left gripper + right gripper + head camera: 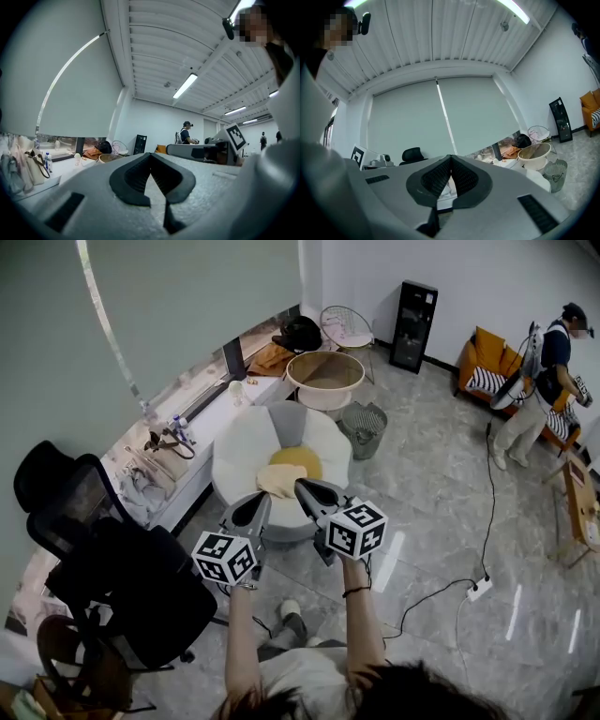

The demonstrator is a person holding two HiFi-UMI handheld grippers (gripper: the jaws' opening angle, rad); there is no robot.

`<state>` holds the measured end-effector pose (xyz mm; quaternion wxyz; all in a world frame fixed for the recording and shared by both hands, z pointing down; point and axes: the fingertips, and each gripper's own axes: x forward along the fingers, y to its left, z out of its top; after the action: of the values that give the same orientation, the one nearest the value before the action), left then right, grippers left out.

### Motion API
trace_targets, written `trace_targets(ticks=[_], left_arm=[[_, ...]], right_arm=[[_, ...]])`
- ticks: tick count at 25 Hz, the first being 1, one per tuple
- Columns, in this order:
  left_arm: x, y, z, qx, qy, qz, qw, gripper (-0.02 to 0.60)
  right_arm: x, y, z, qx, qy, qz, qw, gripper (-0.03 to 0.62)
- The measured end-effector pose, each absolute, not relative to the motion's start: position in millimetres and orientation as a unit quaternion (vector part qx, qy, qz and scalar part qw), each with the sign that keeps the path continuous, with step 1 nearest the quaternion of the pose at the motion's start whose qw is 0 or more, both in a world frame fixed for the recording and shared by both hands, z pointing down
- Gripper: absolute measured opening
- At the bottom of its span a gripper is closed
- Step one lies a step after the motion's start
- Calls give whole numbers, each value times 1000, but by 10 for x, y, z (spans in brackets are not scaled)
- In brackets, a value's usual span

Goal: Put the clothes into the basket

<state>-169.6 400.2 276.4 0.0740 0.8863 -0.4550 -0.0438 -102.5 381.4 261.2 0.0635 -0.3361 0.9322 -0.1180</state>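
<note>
While left claw and right claw press shut, one beige basket stands beyond.

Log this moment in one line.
left gripper shut | right gripper shut | cream cloth on white chair, ungrasped | basket beyond chair

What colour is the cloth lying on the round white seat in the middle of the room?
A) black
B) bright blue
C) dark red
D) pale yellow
D: in the head view, the cloth lying on the round white seat is pale yellow.
</note>
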Motion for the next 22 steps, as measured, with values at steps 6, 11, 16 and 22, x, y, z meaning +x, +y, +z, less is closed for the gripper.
trace_targets(ticks=[6,11,16,22], left_arm=[[-1839,3517,2694,889,-451,-47,68,11],[-1867,3154,2865,890,-444,-42,92,11],[-1812,2853,3001,899,-425,-33,104,11],[-1739,2535,2995,909,-403,-30,104,11]], right_arm=[[-1160,3363,2607,-339,931,-120,65,9],[-1195,3023,2746,-343,925,-150,67,9],[-1134,2732,2878,-365,915,-159,64,9],[-1095,2445,2875,-383,908,-156,63,9]])
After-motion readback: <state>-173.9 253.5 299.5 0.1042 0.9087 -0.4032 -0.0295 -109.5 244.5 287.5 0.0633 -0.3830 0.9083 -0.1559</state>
